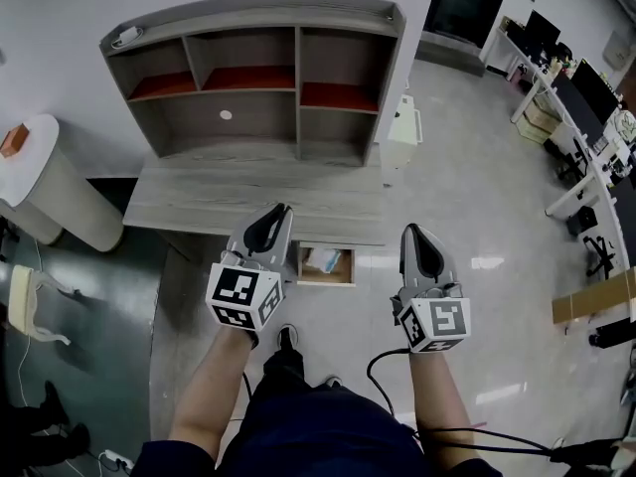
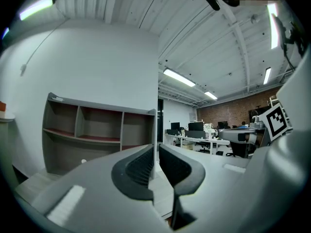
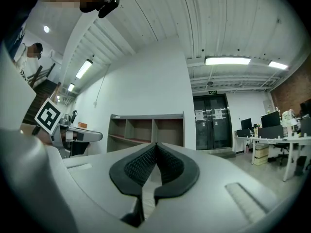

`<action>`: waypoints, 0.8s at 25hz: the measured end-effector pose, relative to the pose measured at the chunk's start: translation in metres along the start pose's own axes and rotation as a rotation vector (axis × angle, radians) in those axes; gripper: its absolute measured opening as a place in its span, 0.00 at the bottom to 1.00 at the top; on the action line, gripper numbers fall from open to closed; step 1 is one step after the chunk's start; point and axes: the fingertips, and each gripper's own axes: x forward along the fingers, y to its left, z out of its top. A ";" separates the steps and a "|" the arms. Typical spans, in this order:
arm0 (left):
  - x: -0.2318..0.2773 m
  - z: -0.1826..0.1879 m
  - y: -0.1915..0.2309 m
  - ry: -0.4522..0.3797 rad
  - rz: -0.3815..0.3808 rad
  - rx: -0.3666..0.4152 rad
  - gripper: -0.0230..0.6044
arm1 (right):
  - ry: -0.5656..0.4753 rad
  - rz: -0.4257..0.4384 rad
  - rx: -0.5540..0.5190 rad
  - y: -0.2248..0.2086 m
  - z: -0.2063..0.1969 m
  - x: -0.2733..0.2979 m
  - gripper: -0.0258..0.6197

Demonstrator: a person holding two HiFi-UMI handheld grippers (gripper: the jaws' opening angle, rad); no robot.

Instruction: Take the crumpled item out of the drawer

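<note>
Just under the front edge of a grey wood-grain desk [image 1: 248, 202], a small wooden drawer [image 1: 349, 266] stands pulled open, with the crumpled item [image 1: 323, 259] lying inside it. From the head view the item reads as a pale, whitish-blue wad with rumpled folds, resting toward the 12 o'clock side of the drawer, against its brown floor. It is too small there to tell whether it is paper, cloth or plastic.

The left gripper [image 1: 286, 210] is raised at 9 o'clock of the drawer, and its body covers the drawer's left edge. Its own view shows the tips of the left gripper [image 2: 154, 147] a slim gap apart, with nothing between them. The right gripper [image 1: 409, 230] is held well apart at 3 o'clock of the drawer. In its own view the right gripper [image 3: 155, 144] has its ribbed pads meeting at the tips, and it holds nothing.

Both gripper views look level across the room toward the open shelf unit [image 1: 258, 78] at the desk's 12 o'clock, so the drawer and the item lie below their sight. The person's forearms are cut off at the lower frame edge of the head view.
</note>
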 end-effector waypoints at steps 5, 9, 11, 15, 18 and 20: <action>0.043 -0.008 0.039 0.009 -0.044 -0.010 0.09 | 0.025 -0.047 -0.007 -0.002 -0.010 0.046 0.05; 0.069 -0.030 0.065 0.046 -0.082 -0.031 0.09 | 0.061 -0.093 -0.014 -0.002 -0.022 0.073 0.05; 0.081 -0.044 0.073 0.070 -0.106 -0.031 0.09 | 0.078 -0.118 -0.019 -0.003 -0.028 0.084 0.05; 0.099 -0.083 0.078 0.131 -0.158 -0.016 0.10 | 0.117 -0.156 -0.028 -0.005 -0.040 0.096 0.05; 0.111 -0.115 0.077 0.178 -0.190 -0.017 0.10 | 0.149 -0.171 -0.029 -0.007 -0.051 0.103 0.05; 0.119 -0.134 0.074 0.207 -0.208 -0.014 0.10 | 0.163 -0.181 -0.022 -0.013 -0.060 0.107 0.05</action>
